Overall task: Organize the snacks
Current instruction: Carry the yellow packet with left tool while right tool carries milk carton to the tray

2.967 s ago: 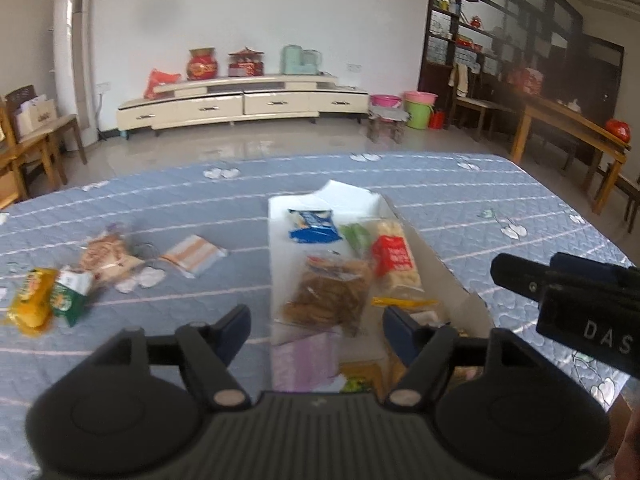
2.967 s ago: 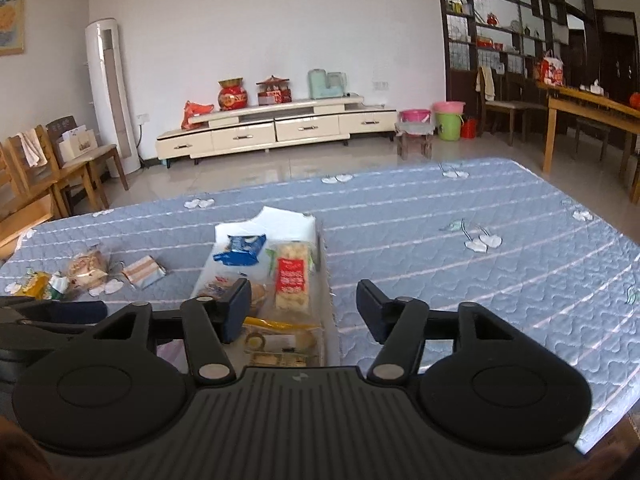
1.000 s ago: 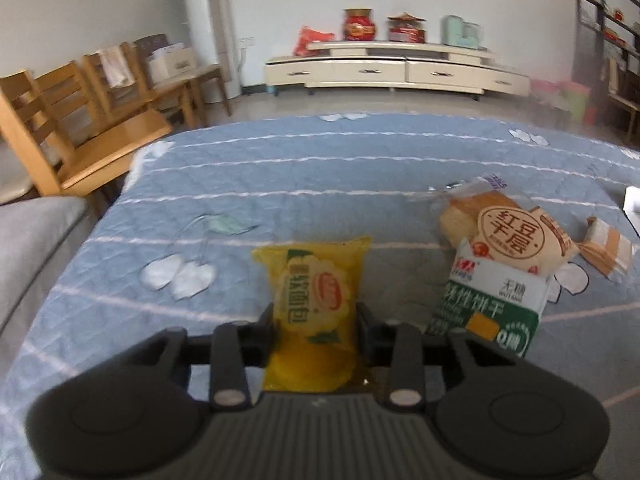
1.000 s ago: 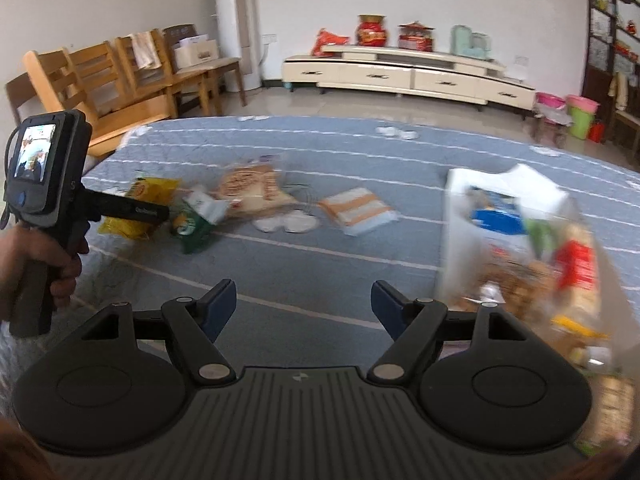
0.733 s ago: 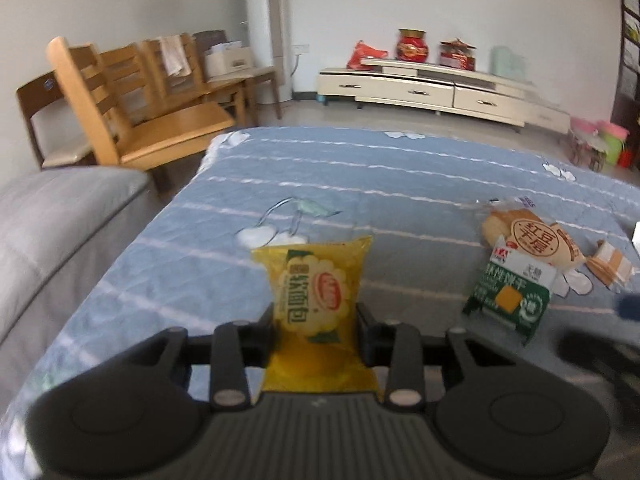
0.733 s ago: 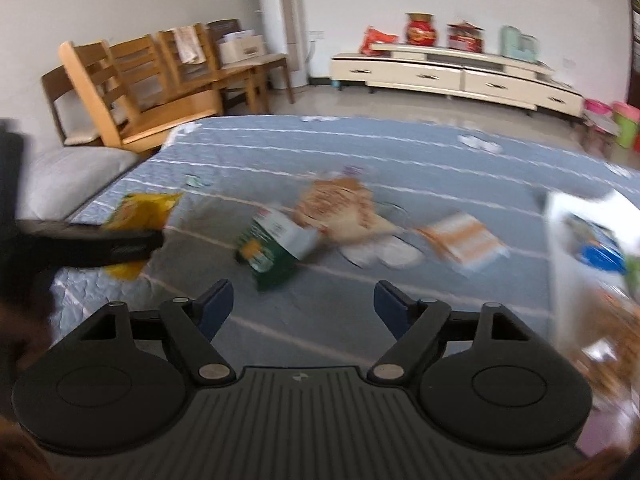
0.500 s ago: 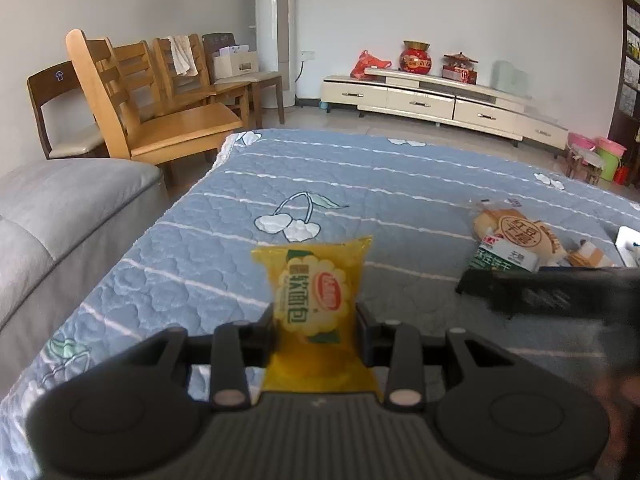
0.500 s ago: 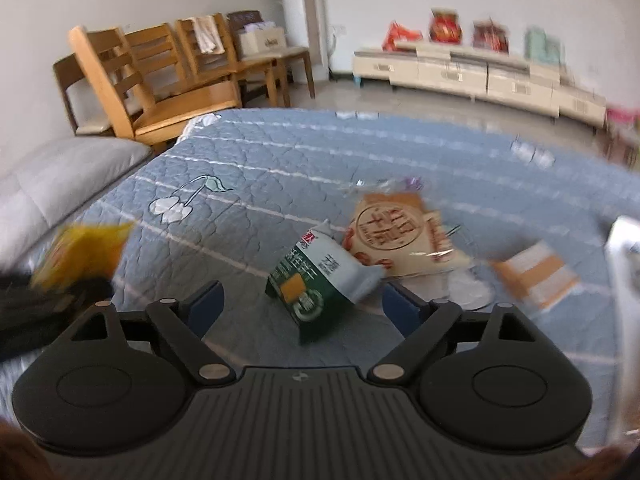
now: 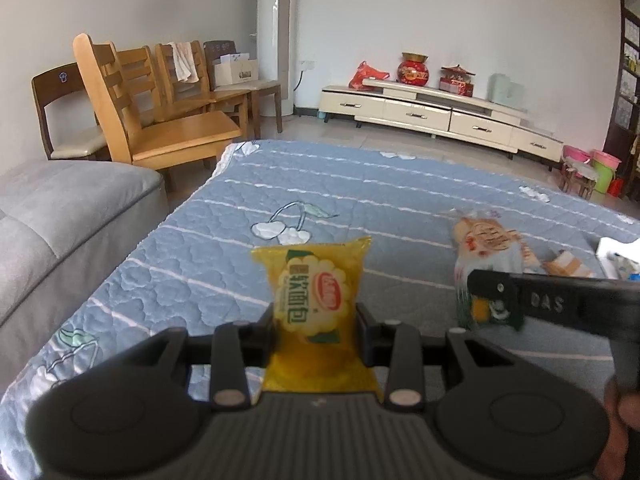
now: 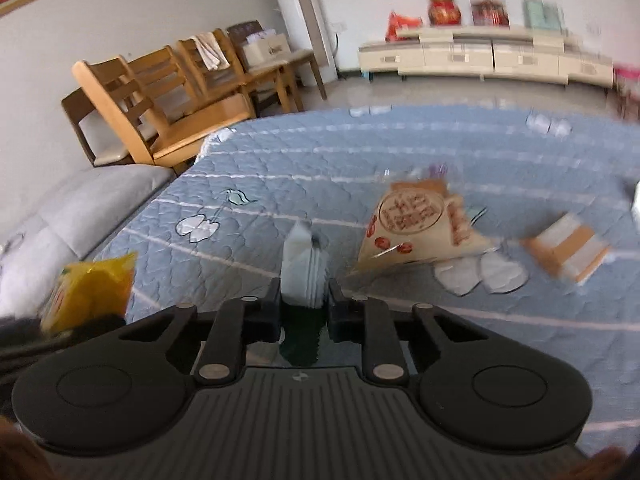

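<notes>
Quilted blue tabletop (image 9: 360,200) carrying the loose snacks; padded cover, so packets sink in a little and want a scoop from the side, not a press from above.

White bin (image 9: 616,250) just visible at the right edge, near the loose packets; judged as the drop target.

Round-label bread bag (image 10: 416,220) lying flat beyond the right tongs. Puffy, air-filled, light, crushable. Best taken at the crimped end seam, gently. Film looks slick.

Striped orange-and-white packet (image 10: 568,248) to its right, flat, apart from the bread bag. Thin and light; edge pinch across the narrow side.

Yellow bread packet (image 9: 316,304) clamped in left tongs (image 9: 316,322), standing upright between the pads, gripped across the lower body. Soft contents, glossy film: likely to slide if squeeze eases, likely to squash if it rises. Appears lifted off the cover.

Green-and-white biscuit pack (image 10: 302,276) clamped edge-on in right tongs (image 10: 304,306), white end pointing forward, green end toward the camera. Stiffer than the bread but probably brittle inside; narrow hold across the thin side, so swing risk on fast moves. Lifted or not: cannot tell, frame blurred.
</notes>
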Available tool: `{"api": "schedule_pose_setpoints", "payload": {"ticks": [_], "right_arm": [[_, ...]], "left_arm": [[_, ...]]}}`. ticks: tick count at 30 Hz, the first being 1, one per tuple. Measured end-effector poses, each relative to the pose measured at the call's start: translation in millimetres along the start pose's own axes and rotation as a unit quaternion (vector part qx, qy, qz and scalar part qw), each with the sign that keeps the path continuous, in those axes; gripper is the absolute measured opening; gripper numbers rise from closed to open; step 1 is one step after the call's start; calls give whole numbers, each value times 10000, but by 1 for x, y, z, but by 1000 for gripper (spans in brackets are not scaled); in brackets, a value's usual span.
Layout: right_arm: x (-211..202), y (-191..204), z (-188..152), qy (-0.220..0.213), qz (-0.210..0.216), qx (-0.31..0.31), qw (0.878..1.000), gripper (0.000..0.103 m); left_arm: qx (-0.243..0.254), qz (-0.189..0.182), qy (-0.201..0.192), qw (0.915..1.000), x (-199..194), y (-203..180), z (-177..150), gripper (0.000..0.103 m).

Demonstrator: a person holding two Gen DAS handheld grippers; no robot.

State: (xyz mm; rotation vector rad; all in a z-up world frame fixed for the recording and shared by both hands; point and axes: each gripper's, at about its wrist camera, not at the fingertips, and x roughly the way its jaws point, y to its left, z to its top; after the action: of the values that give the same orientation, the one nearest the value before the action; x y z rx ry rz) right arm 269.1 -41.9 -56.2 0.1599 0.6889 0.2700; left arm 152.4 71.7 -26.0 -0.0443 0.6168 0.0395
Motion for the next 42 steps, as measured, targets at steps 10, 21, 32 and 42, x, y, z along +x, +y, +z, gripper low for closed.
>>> {"api": "schedule_pose_setpoints", "payload": {"ticks": [10, 21, 32, 42], "right_arm": [[-93, 3, -16, -326, -303, -302, 9986, 25], [-189, -16, -35, -803, -863, -279, 9926, 25], [-243, -48, -51, -1225, -1340, -85, 9833, 25], [-286, -79, -61, -1469, -1556, 111, 9768, 25]], "left_arm": [[131, -298, -192, 9993, -58, -30, -3, 36], [557, -685, -424, 9952, -112, -80, -8, 36], [879, -1000, -588, 9894, -139, -126, -9, 36], [1095, -1198, -641, 9847, -148, -156, -11, 36]]}}
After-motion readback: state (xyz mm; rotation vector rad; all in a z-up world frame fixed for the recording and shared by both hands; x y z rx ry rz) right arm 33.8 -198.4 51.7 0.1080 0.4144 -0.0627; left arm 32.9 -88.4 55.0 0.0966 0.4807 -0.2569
